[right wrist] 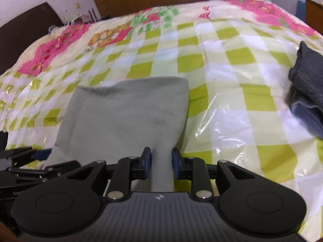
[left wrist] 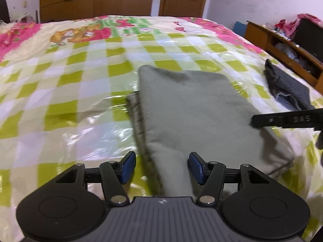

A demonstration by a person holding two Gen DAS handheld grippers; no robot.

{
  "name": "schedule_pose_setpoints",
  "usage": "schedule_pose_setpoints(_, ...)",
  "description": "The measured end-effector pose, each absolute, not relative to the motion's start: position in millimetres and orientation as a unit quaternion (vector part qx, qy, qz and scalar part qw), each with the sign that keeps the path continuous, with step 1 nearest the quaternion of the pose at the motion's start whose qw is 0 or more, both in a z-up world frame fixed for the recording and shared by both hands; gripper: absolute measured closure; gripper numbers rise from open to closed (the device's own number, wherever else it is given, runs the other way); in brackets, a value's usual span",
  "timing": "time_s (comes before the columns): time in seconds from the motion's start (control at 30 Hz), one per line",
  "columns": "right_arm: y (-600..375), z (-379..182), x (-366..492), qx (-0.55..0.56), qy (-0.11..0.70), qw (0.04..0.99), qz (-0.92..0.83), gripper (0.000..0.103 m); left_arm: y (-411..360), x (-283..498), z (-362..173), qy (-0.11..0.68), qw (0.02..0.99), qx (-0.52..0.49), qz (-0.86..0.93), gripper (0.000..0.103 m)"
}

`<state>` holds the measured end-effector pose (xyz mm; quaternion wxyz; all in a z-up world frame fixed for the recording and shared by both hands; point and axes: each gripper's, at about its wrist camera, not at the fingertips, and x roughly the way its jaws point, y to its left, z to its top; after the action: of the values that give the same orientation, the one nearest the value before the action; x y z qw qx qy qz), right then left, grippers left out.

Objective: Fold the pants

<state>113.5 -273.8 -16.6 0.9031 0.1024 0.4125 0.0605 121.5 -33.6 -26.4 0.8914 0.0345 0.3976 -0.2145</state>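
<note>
Lying folded on the bed (left wrist: 60, 80), the pants (left wrist: 191, 111) reach between both grippers: left gripper (left wrist: 161, 167) spread, pads clear; right gripper (right wrist: 161, 161) narrow, whether pinching cloth is unclear.

Ahead and left of the left hand-held gripper (left wrist: 161, 167), the bed (left wrist: 80, 76) lies open. The folded pants (left wrist: 191, 109) fill the space just ahead. To its right, the right hand-held gripper (right wrist: 161, 162) blocks the way, with a dark garment (left wrist: 286, 86) beyond.
</note>
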Motion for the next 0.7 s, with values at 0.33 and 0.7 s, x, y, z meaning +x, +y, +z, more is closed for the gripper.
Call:
schedule_pose_setpoints(0.33, -248.8, -4.9, 68.9, 0.075, 0.377, 0.922, 0.041, 0.079, -31.5, 85.6, -15.7, 0.387, 0.900, 0.055, -0.194, 0.032)
schedule_pose_setpoints(0.7, -218.6, -10.4, 28.0, 0.092, 0.382, 0.916, 0.081, 0.078, -34.6, 53.5, -20.5, 0.393, 0.901, 0.049, -0.175, 0.027)
